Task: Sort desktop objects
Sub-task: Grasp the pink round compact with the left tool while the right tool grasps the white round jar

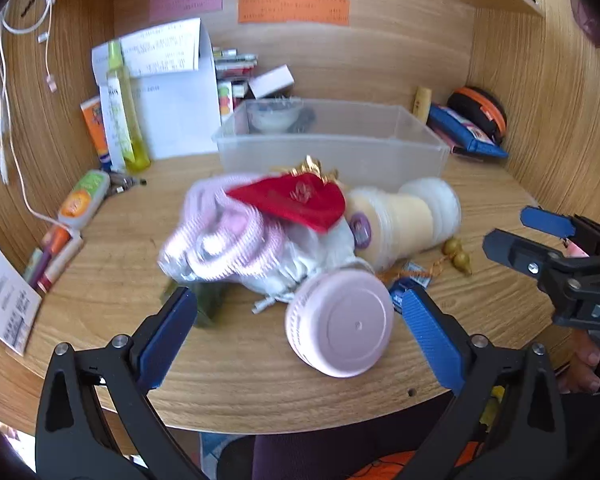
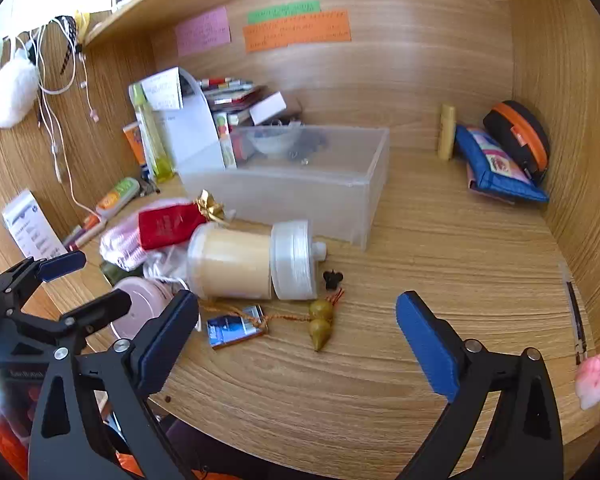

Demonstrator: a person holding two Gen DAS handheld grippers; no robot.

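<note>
Both grippers, left [image 1: 296, 304] and right [image 2: 296, 316], jaws wide, empty.

The wooden desk [image 2: 440, 248] is light oak with dark streaked grain. At mid-frame the box [image 2: 300, 196] is frosted clear. The pouch [image 1: 296, 202] is red with gold trim, on pink-and-white striped cloth [image 1: 216, 236]. The jar [image 1: 340, 324] is pale pink, the cup [image 2: 236, 264] cream. At upper centre the notes are orange [image 2: 298, 32], green [image 2: 284, 11] and pink [image 2: 202, 32]. The gripper pads [image 2: 424, 344] are blue.
</note>
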